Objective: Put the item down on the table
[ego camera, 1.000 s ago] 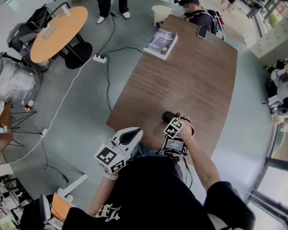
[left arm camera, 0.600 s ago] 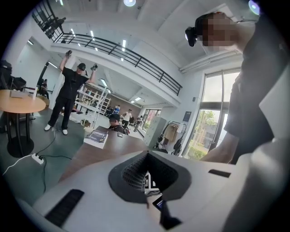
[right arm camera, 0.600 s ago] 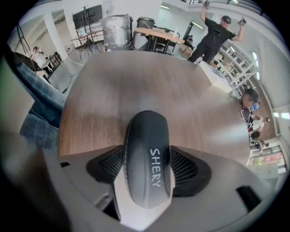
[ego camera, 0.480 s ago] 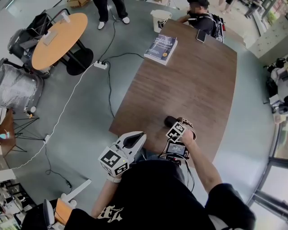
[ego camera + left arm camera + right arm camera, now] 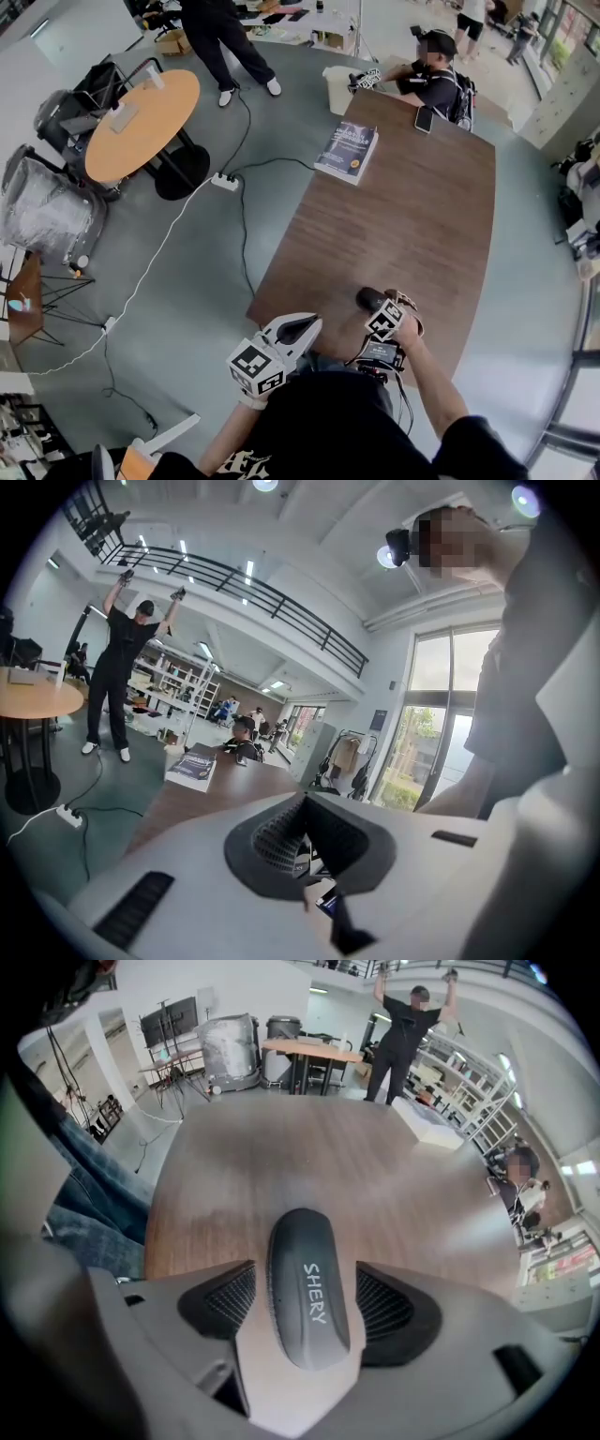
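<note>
My right claw (image 5: 306,1279) brackets a dark case (image 5: 309,1307), jaws narrowly apart with slight gaps, over the table (image 5: 309,1147). My left claw (image 5: 305,832) is closed, empty.

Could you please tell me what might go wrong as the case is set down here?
The dark case between the jaws of the right gripper is close to the near edge of the table; released there, it might tip off. Its shell looks smooth and rounded, so it could skid or roll on the wood.
</note>
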A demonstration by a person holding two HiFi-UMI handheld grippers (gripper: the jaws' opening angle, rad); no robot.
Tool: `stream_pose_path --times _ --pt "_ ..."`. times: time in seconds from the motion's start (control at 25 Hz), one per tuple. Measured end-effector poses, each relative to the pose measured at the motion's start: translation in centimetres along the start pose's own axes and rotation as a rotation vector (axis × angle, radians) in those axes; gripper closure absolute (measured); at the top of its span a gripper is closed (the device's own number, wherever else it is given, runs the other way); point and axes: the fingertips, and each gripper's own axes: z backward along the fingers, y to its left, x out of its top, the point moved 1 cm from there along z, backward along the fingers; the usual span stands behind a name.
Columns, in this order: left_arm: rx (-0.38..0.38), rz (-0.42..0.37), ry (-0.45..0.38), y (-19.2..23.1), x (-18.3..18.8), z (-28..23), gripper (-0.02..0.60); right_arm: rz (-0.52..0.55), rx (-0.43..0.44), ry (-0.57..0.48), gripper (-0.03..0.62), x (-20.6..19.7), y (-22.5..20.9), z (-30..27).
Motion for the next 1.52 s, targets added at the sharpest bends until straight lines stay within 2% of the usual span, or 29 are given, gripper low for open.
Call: stream_pose_path --times 0.28,0.48,0.64,0.92,0.96,1.04,1.16,1.4,1.52 --pt "-0.049 -0.032 -0.014 1.5 1.7 0.0 0.576 -0.147 -0.097 -0.167 0.287 2.9 -3.0 4.7" --pt "-0.072 -0.04 -0.014 2.2 2.1 0.8 0.576 -0.238 -0.199 -0.28 0.287 4.8 -3.5 9.7" --pt "-0.085 -0.058 -0.022 3.3 2.3 1.4 0.577 -0.306 -0.241 -0.378 0.289 6.8 -3.0 13.6" --pt "-0.107 -0.061 -0.036 4.2 2.1 3.2 0.577 -0.369 -0.343 -0.483 0.419 8.5 -1.7 18.5" --pt "-0.11 -0.061 -0.036 4.2 2.0 3.5 0.577 -0.372 -0.378 -0.489 0.464 8.4 -1.6 19.1" --pt "-0.118 -0.057 -0.035 4.2 1.7 4.2 0.576 -0.369 -0.445 -0.494 0.606 8.2 -1.2 20.2" --pt "-0.132 -0.044 -0.027 4.3 0.8 5.3 0.576 -0.389 -0.461 -0.51 0.608 7.9 0.3 21.2" --pt "-0.168 -0.032 -0.015 4.3 -0.2 7.2 0.576 -0.529 -0.461 -0.592 0.607 7.0 2.9 24.9" --pt "-0.186 -0.028 -0.007 4.2 -0.7 7.7 0.577 -0.584 -0.492 -0.65 0.608 6.0 3.5 27.0"
